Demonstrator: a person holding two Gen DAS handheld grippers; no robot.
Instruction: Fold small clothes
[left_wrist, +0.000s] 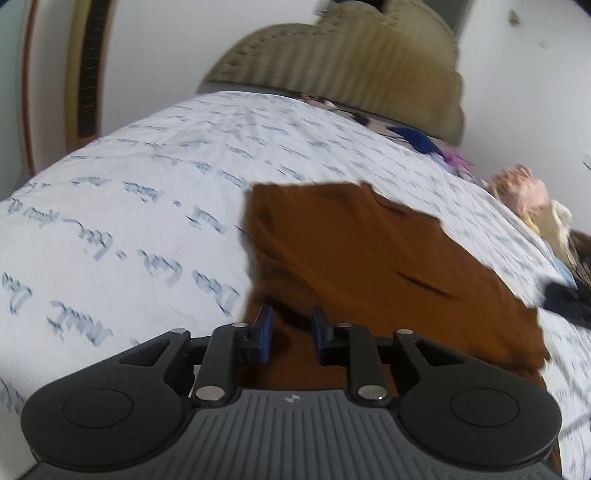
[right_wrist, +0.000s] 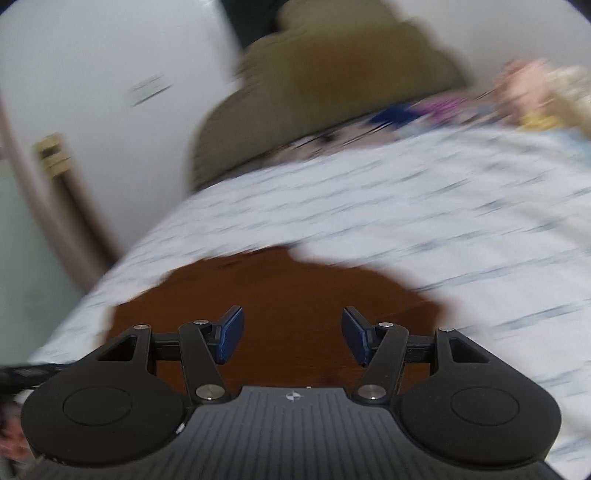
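A small brown garment (left_wrist: 369, 258) lies spread on a bed with a white sheet printed with blue script (left_wrist: 147, 184). My left gripper (left_wrist: 291, 325) is over the garment's near left edge; its blue pads stand a little apart with a fold of brown cloth between them. In the blurred right wrist view the same brown garment (right_wrist: 280, 295) lies just under and ahead of my right gripper (right_wrist: 293, 328), which is open wide and holds nothing. The sheet (right_wrist: 406, 206) stretches beyond it.
An olive padded headboard (left_wrist: 351, 62) stands at the far end, also in the right wrist view (right_wrist: 325, 92). A pile of clothes, blue, purple, pink and cream (left_wrist: 517, 192), lies along the bed's right side. A dark item (left_wrist: 565, 299) lies right of the garment.
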